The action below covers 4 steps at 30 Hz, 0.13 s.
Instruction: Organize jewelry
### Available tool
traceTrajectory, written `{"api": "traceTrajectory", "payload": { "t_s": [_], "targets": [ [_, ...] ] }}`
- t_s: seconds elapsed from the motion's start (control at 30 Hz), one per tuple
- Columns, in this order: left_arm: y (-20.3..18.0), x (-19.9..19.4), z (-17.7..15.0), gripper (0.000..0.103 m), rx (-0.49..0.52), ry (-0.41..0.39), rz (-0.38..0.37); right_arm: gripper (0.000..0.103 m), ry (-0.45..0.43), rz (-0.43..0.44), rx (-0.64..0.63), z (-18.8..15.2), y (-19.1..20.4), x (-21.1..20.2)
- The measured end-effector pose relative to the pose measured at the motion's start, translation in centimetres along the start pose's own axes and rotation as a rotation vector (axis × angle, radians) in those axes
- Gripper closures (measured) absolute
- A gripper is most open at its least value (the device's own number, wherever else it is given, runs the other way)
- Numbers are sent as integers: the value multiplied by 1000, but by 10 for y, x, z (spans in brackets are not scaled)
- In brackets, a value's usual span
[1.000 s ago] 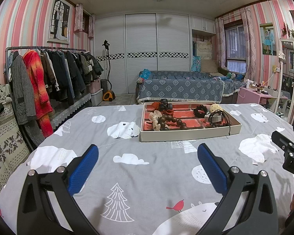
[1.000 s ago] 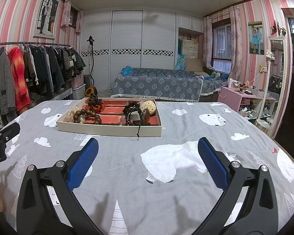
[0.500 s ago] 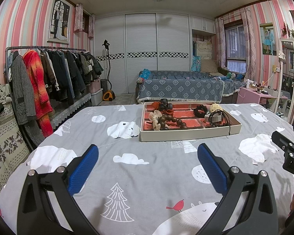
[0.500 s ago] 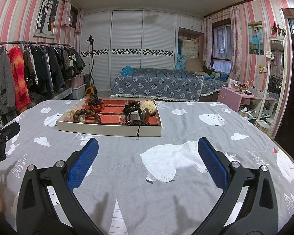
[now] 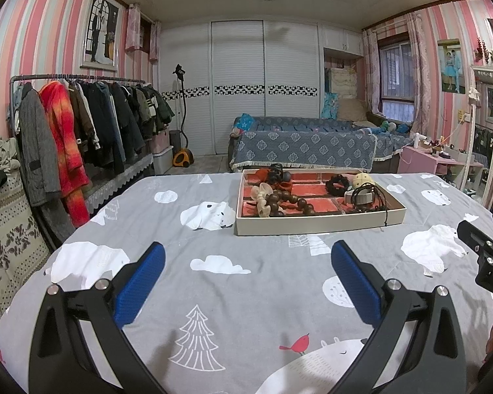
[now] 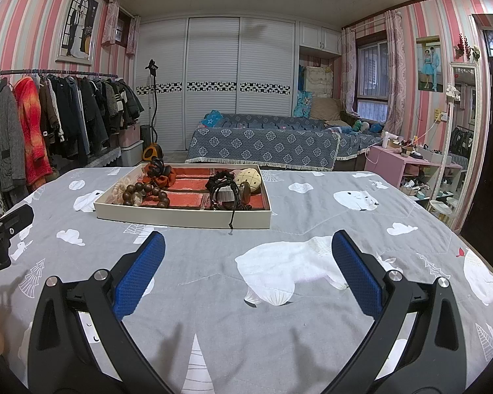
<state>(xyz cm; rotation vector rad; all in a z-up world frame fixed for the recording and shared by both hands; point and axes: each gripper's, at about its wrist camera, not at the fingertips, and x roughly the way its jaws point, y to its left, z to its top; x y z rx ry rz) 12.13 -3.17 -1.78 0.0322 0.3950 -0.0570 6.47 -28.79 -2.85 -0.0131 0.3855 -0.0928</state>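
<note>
- Nothing has moved since the earlier frames: both tools and the tray keep the same places in both views.
- Left tool (image 5: 246, 271) hangs over the grey printed cloth with its blue pads wide apart and nothing between them; the right tool (image 6: 246, 262) is the same, spread wide and empty.
- Cream tray (image 6: 184, 220) with a red lining lies on the cloth-covered surface (image 5: 246, 295), well ahead of both tools.
- All jewelry I can see is inside the tray: a dark wooden bead bracelet (image 5: 291, 202), a pale shell-like piece (image 5: 261, 197), an orange-and-black piece (image 6: 159, 172) at the far corner, and a heap of black cords (image 6: 225, 188) beside a cream round item (image 6: 249, 175); one cord end (image 6: 232, 221) hangs over the front wall.
- Which step this is I cannot settle: the scene fits pieces waiting to be sorted into the compartments, and also a finished filling.
</note>
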Motion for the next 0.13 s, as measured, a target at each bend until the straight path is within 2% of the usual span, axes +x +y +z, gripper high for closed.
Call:
{"api": "traceTrajectory", "payload": {
  "t_s": [0.13],
  "targets": [
    [0,0,0,4,-2,0,3,4,1,0,0,0,0,0]
  ]
}}
